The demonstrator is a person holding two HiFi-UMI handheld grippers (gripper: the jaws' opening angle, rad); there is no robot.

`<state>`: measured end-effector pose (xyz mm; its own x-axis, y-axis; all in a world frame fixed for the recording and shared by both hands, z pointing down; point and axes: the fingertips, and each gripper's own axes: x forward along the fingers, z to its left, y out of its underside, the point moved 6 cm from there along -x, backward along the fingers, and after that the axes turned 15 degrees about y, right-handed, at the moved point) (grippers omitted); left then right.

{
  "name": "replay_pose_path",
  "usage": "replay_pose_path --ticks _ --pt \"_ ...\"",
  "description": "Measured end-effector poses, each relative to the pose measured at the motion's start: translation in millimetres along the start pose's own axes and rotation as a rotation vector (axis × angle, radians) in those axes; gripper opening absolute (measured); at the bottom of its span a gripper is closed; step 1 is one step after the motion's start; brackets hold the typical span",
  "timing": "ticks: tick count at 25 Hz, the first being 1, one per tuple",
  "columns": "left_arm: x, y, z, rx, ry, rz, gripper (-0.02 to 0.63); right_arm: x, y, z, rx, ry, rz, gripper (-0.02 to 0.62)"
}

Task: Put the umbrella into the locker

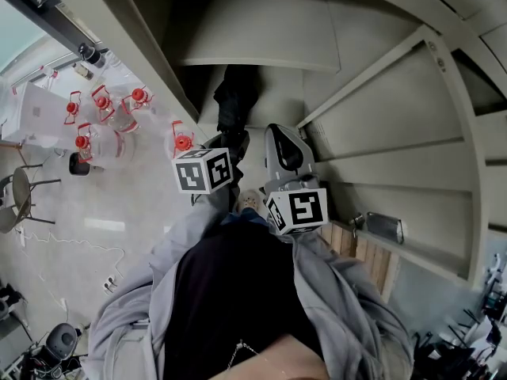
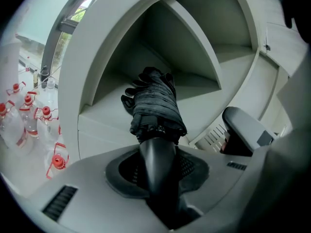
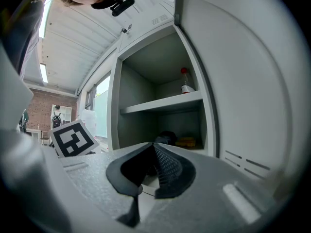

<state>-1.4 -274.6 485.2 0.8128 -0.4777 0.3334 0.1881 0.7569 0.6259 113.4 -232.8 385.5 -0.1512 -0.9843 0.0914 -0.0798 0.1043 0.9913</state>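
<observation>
A folded black umbrella (image 2: 156,106) lies with its canopy on the floor of the locker's lower compartment (image 2: 104,110). Its black handle (image 2: 158,161) runs back between the jaws of my left gripper (image 2: 158,178), which is shut on it. From the head view the umbrella (image 1: 234,100) reaches into the open locker (image 1: 261,34) ahead of the left gripper (image 1: 228,139). My right gripper (image 1: 279,133) hovers beside it to the right, level and shut, with nothing between its pads. In the right gripper view the right gripper (image 3: 154,152) faces the locker, with the umbrella (image 3: 166,137) dark inside it.
A shelf (image 3: 163,102) divides the locker; a red-capped bottle (image 3: 185,81) stands on it and a yellow thing (image 3: 187,141) lies below. The open locker door (image 1: 396,133) stands to the right. Several red-capped water bottles (image 1: 103,121) sit on the floor at the left.
</observation>
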Motion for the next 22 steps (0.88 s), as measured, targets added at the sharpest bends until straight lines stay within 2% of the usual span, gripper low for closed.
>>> replay_pose_path --ticks 1,2,4,9,13,15,19,22 --pt "0.4 -0.9 1.7 -0.018 0.006 -0.01 0.099 0.4 -0.2 0.1 -0.004 -0.004 -0.001 0.003" --pt "0.6 -2.5 3.2 -0.034 0.017 -0.02 0.134 0.5 1.0 -0.4 -0.016 -0.009 -0.003 0.003" --pt "1.5 -7.6 4.3 -0.054 0.042 -0.031 0.164 1.1 2.0 -1.0 -0.024 -0.013 -0.003 0.003" --pt "2.8 -7.5 2.5 -0.018 0.059 -0.009 0.189 0.4 1.5 0.9 -0.019 -0.021 -0.004 0.003" --pt "-1.0 -5.6 2.4 0.002 0.062 -0.006 0.319 -2.2 3.1 1.3 0.011 -0.006 -0.003 0.003" --pt "-9.5 -5.7 2.6 0.024 0.049 -0.013 0.336 -4.3 3.6 3.2 0.002 -0.016 -0.005 0.003" --pt "-33.9 -4.0 -9.3 0.046 0.088 -0.036 0.339 -8.4 2.5 7.8 -0.013 -0.035 -0.012 0.003" --pt "-58.2 -3.0 -22.5 0.104 0.096 -0.059 0.339 -10.3 1.6 12.1 -0.015 -0.05 -0.019 0.003"
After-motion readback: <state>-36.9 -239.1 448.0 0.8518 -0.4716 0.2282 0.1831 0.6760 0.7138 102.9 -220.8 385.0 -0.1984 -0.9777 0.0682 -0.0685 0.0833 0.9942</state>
